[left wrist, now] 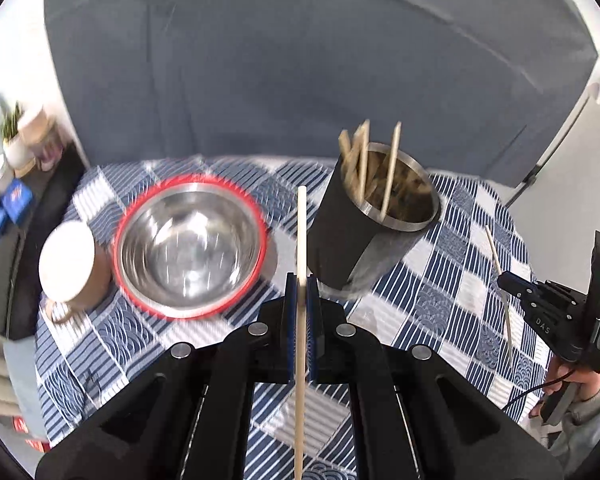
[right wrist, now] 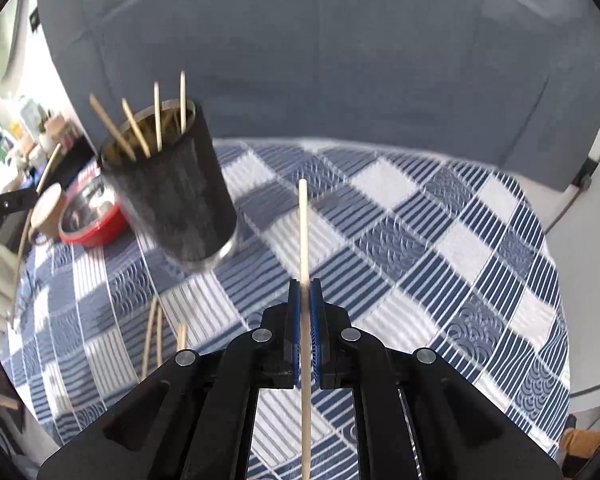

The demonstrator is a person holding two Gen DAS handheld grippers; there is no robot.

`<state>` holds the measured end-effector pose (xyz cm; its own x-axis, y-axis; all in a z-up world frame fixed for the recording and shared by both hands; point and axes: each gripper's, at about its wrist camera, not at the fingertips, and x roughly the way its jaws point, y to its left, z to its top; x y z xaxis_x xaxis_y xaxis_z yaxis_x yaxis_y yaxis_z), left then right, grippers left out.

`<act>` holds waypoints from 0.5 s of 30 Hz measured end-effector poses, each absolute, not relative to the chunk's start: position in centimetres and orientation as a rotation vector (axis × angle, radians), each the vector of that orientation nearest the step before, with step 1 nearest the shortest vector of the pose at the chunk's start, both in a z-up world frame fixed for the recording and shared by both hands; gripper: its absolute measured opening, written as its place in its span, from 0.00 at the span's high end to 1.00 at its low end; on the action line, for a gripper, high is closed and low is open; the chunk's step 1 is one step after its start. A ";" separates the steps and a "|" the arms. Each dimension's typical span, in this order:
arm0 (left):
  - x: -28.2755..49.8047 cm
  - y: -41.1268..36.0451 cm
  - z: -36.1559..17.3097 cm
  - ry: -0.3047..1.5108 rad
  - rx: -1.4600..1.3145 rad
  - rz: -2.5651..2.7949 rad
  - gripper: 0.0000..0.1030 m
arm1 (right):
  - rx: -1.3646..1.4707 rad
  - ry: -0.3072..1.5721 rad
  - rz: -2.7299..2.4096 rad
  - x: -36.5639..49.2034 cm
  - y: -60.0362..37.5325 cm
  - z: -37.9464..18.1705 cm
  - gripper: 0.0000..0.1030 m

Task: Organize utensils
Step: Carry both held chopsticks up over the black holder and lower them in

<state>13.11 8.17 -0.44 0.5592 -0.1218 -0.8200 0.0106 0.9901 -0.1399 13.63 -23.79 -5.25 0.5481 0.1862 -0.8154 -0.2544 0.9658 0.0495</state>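
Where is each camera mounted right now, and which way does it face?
Left wrist: on the left gripper, angled down at the steel bowl and black holder; the right gripper and a hand show.
Right wrist: on the right gripper, angled down over the checked tablecloth; left gripper's tip at the left edge.
Shared: holder, bowl, cloth; each gripper shut on a chopstick.

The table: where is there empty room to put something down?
The checked tablecloth is bare to the right of the black holder, out to the far and right edges. It is crowded on the left: the cup, the steel bowl and the holder stand close together, with loose chopsticks lying near the front.
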 end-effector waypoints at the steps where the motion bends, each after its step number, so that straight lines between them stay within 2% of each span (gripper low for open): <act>1: 13.4 7.9 0.1 0.965 -0.121 -0.086 0.96 | -0.080 0.942 0.262 13.9 -23.9 -4.6 0.96; 15: 17.5 5.2 5.0 0.858 -0.110 -0.112 0.96 | -0.061 0.776 0.349 17.2 -22.4 2.8 0.96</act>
<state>17.48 5.18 4.98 0.6489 -0.1424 -0.7475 0.0539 0.9885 -0.1415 17.22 -22.43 2.80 0.6598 0.2858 -0.6950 -0.3301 0.9411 0.0736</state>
